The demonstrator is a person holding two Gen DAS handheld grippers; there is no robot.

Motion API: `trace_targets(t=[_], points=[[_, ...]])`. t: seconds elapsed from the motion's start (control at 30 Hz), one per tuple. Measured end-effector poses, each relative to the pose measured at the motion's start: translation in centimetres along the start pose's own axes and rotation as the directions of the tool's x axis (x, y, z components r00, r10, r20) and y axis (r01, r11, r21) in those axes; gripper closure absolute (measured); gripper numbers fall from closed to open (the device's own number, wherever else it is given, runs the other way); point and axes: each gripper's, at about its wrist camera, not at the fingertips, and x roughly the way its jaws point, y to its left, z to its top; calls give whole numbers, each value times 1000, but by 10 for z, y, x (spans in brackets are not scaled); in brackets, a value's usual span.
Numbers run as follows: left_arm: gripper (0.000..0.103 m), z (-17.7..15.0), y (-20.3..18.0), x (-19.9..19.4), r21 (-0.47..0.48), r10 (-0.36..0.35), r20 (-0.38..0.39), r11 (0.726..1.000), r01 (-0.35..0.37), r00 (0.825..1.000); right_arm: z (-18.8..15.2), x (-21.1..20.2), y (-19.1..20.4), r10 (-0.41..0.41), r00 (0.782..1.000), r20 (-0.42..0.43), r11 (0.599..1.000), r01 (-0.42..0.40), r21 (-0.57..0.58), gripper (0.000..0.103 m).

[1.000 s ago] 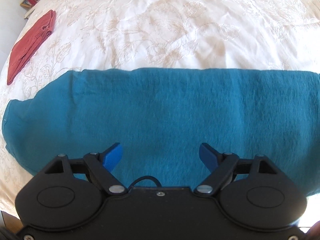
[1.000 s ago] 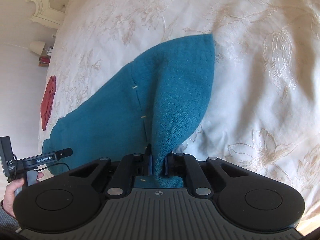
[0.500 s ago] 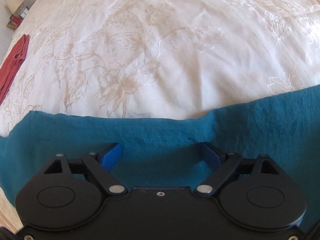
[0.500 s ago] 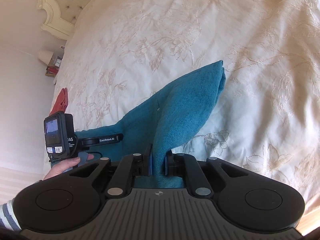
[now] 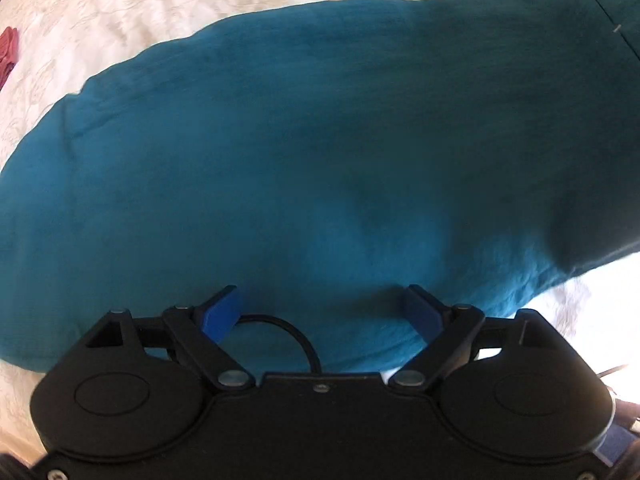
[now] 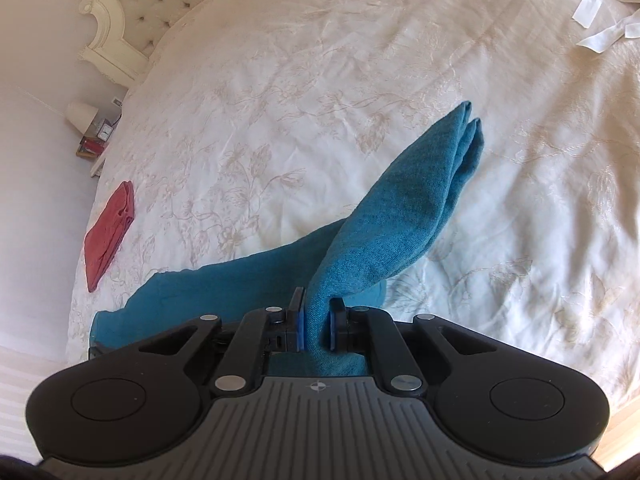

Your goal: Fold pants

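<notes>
Teal woven-cotton pants [image 6: 384,232] lie on the cream floral-embroidered bedspread [image 6: 320,80], one end raised off the bed. Right tongs [image 6: 316,326]: closed tight on a bunched fold of the teal cloth, which rises between the blue pads and stands up and away toward the upper right of that view, ending in a doubled tip in the air. The rest of the garment trails from the pinch toward the lower left, flat on the bed; long axis in this view runs roughly lower-left to upper-right. Left tongs [image 5: 326,314]: wide open, nothing between the pads, pointing down at the flat stretch of cloth, which fills most of that view. Whether the pads touch the fabric I cannot tell. There the long axis runs left to right across the tongs' opening, near edge just below the fingertips, lifted part rising off to the upper right. Judgement: left hand is the nearer one to the flat section and is placed to pin it, while the right carries its end over. Folded red cloth [image 6: 110,232] lies well apart to the left.
</notes>
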Motion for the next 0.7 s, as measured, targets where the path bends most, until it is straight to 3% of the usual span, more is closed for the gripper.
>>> trace_targets(t=[0.2, 0.37, 0.47, 0.6, 0.7], points=[[14, -44, 89, -37, -130, 10, 75, 992, 0, 997, -21, 27, 88, 2, 1000, 2, 995, -2, -100, 92], [14, -75, 165, -50, -252, 67, 106, 967, -38, 992, -43, 81, 160, 65, 997, -52, 985, -73, -157, 92], [14, -84, 206, -48, -302, 91, 101, 952, -56, 991, -67, 135, 195, 33, 995, -95, 976, -52, -210, 92], [14, -92, 235, -50, -322, 123, 106, 943, -83, 987, -97, 195, 221, -59, 987, -148, 966, 18, -260, 81], [15, -98, 249, -54, -331, 124, 122, 940, -77, 985, -112, 207, 233, -52, 982, -181, 962, 1, -272, 80]])
